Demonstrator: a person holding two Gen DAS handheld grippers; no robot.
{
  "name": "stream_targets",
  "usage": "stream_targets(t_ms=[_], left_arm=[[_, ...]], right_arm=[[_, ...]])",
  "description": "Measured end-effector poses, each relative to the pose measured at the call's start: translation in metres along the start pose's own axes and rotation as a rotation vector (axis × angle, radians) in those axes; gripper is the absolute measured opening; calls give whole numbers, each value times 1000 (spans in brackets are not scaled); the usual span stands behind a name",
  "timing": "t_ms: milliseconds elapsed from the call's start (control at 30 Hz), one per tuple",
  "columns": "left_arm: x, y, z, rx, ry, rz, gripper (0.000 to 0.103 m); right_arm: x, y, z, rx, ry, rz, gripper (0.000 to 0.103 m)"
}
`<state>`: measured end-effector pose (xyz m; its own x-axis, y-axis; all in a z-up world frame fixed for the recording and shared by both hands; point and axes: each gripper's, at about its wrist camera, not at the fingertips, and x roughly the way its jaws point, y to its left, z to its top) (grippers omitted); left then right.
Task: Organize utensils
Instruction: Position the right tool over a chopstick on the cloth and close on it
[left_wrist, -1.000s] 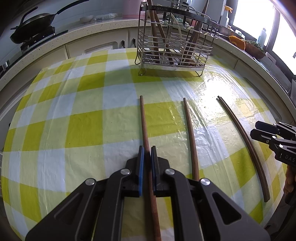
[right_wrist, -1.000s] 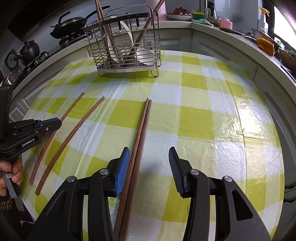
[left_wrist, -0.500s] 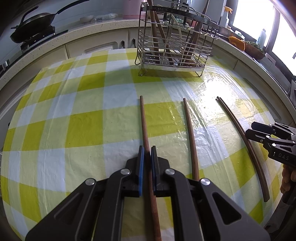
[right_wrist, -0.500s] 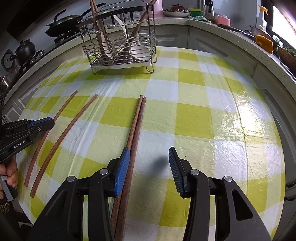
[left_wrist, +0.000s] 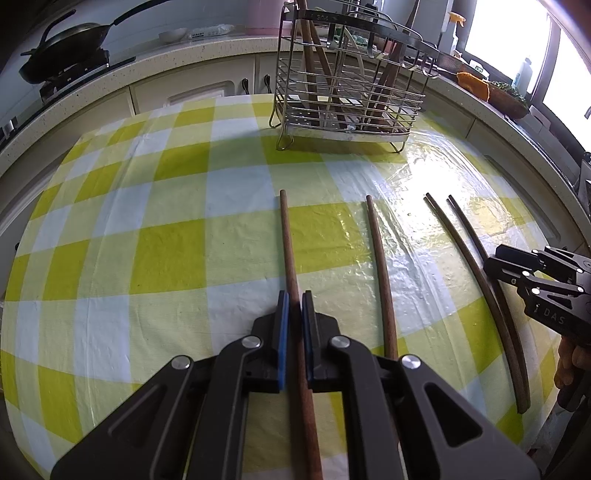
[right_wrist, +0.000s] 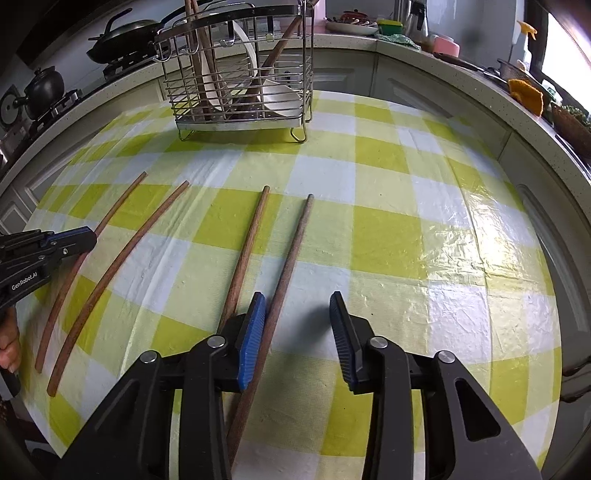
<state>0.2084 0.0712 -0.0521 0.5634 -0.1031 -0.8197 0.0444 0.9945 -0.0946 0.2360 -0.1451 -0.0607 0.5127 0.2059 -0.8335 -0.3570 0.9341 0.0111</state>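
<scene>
Four brown wooden chopsticks lie on the yellow-checked tablecloth. My left gripper is shut on the leftmost chopstick, low over the cloth; a second chopstick lies just right of it. In the right wrist view, my right gripper has its jaws closing around one chopstick, which runs along the left pad while the right pad stands apart from it. Its partner chopstick lies outside that left finger. The left gripper shows at the left edge of this view.
A wire utensil rack with wooden utensils and white dishes stands at the table's far side. A counter with a black pan and a kettle curves around behind. The right gripper and a hand appear at the left view's right edge.
The two chopsticks at my right gripper have spread apart, and one now lies between its jaws, which have narrowed. My left gripper has not moved.
</scene>
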Motion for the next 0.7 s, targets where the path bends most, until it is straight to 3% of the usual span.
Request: stream_targets(t_ms=[133,400,500,700], left_arm=[[0,0,2,-2,11,0,8],[3,-8,6,31,36,18,14],[4,-12,7,61,38,56,7],[-1,-8,8,44,29,46,7]], right_arm=[[0,6,0,-25,-3,3,13],[0,6,0,-24,-13,17,9],[-1,3,1,-9,-14,29,7],[-2,1,2,3,-21,27,7]])
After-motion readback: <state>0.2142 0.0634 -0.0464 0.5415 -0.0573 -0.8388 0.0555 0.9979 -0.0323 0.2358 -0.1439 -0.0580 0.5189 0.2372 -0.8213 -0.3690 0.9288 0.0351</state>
